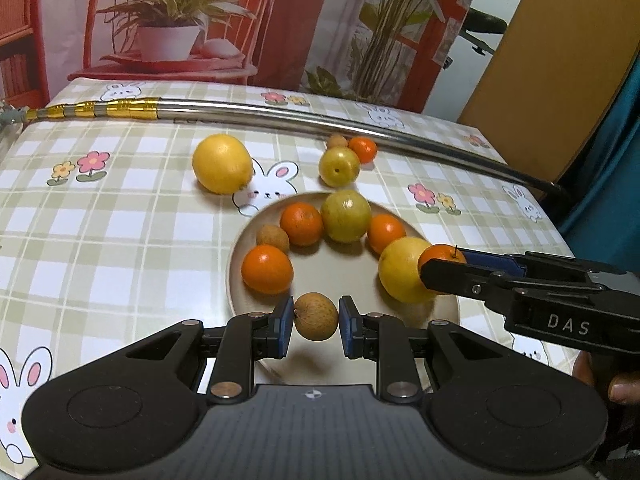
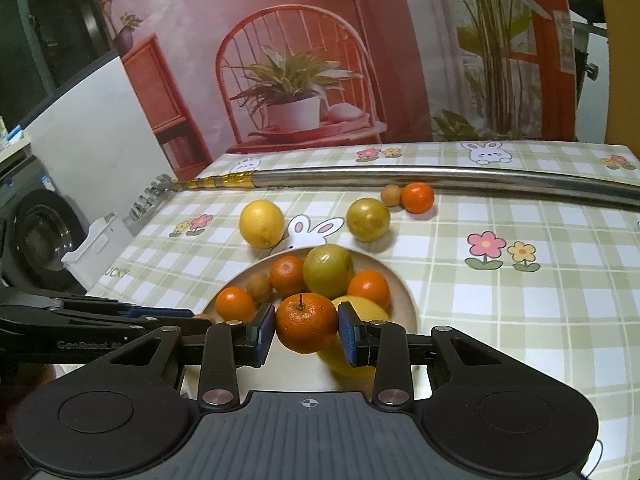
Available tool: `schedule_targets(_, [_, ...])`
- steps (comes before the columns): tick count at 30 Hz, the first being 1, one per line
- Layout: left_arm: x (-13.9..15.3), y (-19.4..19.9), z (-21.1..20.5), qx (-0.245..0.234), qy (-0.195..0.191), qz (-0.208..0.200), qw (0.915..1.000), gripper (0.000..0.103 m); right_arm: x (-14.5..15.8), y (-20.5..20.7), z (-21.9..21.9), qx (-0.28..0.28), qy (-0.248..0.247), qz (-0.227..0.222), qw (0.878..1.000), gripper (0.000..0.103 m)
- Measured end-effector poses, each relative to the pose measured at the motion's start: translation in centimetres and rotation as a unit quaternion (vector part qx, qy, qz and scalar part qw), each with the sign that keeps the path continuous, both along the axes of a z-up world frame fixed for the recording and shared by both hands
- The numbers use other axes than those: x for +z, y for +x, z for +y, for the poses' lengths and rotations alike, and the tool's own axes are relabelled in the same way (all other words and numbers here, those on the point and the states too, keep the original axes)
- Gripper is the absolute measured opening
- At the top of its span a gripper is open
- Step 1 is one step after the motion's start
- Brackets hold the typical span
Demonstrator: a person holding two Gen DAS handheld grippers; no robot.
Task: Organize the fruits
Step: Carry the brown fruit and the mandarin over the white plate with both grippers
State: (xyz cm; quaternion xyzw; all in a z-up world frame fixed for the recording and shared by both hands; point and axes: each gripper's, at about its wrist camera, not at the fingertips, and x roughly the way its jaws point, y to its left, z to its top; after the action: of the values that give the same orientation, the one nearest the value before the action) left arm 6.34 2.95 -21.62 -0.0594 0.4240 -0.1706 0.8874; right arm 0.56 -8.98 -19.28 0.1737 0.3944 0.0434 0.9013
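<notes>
1. Left wrist view: your left gripper (image 1: 316, 318) is closed on a small brown fruit (image 1: 316, 317), pads pressing its sides, and it hangs over the plate (image 1: 240, 280) at the rim's 6 o'clock. The free gap in the ring of fruit lies straight ahead, at 12 o'clock from the fingers. The fruit is round, so there is no long axis to mind.
2. Same view: your right gripper (image 1: 442, 266) enters from 3 o'clock, clamped on a tangerine (image 1: 444, 254) beside the plated lemon (image 1: 402, 276).
3. Right wrist view: the tangerine (image 2: 306, 322), stem up, sits between closed pads above the lemon (image 2: 360, 306). Only here do you see the washing machine (image 2: 44, 236) at 9 o'clock; four fruits wait beyond the plate at 12.
</notes>
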Motion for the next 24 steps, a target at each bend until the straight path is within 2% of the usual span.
schedule_targets(9, [-0.8,-0.4,-0.6,-0.014,0.031,-0.004,0.9994,0.026,-0.9,-1.5,0.7,0.009,0.009,0.012,1.0,0.031])
schedule_targets(17, [-1.6,-0.1,-1.1,-0.023,0.062,-0.002,0.9978,0.026,-2.5,-1.5,0.4,0.005,0.024,0.055,0.998,0.032])
schedule_targets(24, [-1.9,0.4,-1.3,-0.016,0.076,-0.005,0.997,0.026,-3.5,-1.1,0.5,0.003,0.015,0.084,0.996,0.032])
